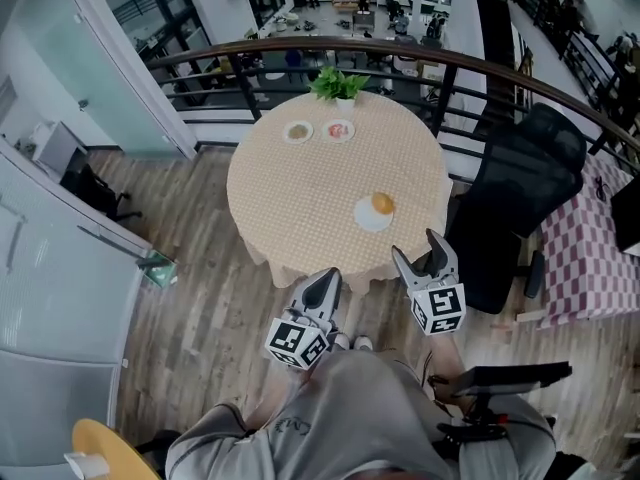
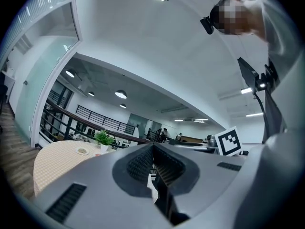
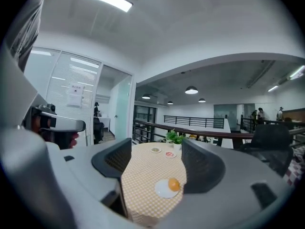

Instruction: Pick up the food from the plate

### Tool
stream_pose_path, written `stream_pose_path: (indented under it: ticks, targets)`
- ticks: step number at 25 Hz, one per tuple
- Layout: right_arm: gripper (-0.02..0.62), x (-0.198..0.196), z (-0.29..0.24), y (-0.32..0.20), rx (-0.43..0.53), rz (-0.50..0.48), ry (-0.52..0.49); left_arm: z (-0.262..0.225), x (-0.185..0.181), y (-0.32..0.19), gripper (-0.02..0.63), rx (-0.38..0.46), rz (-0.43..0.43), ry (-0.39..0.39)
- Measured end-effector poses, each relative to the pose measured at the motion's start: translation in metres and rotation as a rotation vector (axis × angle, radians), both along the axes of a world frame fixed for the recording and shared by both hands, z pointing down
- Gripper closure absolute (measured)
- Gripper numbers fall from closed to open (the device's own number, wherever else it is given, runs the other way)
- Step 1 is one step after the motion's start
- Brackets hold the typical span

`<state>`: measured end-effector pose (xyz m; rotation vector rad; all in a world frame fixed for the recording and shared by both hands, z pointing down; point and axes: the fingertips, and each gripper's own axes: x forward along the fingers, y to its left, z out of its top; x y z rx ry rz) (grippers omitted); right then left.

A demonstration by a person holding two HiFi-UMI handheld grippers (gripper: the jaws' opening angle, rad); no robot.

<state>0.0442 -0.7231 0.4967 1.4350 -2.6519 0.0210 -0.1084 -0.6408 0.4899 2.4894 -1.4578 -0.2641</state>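
A round table (image 1: 300, 198) under a tan checked cloth filled the middle of my head view, set close to a curved dark railing (image 1: 450, 63). A black office chair (image 1: 520, 188) stood just beside the table on my right, and a pink-and-white checked cloth (image 1: 590, 258) lay past it. I held both grippers short of the near table edge, above the wood floor. My left gripper (image 1: 322, 290) had its jaws pressed together with nothing between them, as its own view showed (image 2: 153, 147). My right gripper (image 1: 417, 250) had its jaws spread wide and empty. Through the gap in that gripper's view (image 3: 156, 147) I could see the table top ahead, well apart from the pads. A small green plant (image 1: 338, 85) in a white pot stood at the far table edge. The white plate (image 1: 368, 218) lay on the near right part of the table, closer to my right gripper. Two smaller dishes (image 1: 297, 132) sat side by side just in front of the plant. The food (image 1: 382, 203), a round orange piece, rested on the plate's far right side, untouched. Each gripper carried a cube of black-and-white square markers (image 1: 438, 308), which bore patterns and no words. A sheet of paper (image 3: 75, 95) hung on the glass wall to the left, and its print was too small to read.
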Motion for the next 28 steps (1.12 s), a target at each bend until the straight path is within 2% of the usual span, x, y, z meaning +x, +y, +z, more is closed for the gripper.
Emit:
stream_pose_path:
  ticks: [5,9,20,28]
  targets:
    - [0.281,-0.011,0.01,-0.013,-0.032,-0.021,0.048,0.004,-0.012,0.0,0.609,-0.004,-0.016,0.004]
    - [0.281,-0.022,0.037,-0.03,-0.106,-0.063,0.11,0.012,-0.019,0.0,0.609,-0.017,-0.021,0.014]
    - [0.281,-0.045,0.119,-0.102,-0.245,-0.13,0.392,0.02,-0.053,-0.005,0.609,-0.016,-0.063,0.01]
    - [0.281,-0.056,0.182,-0.153,-0.331,-0.153,0.534,0.026,-0.077,-0.01,0.609,-0.025,-0.105,0.001]
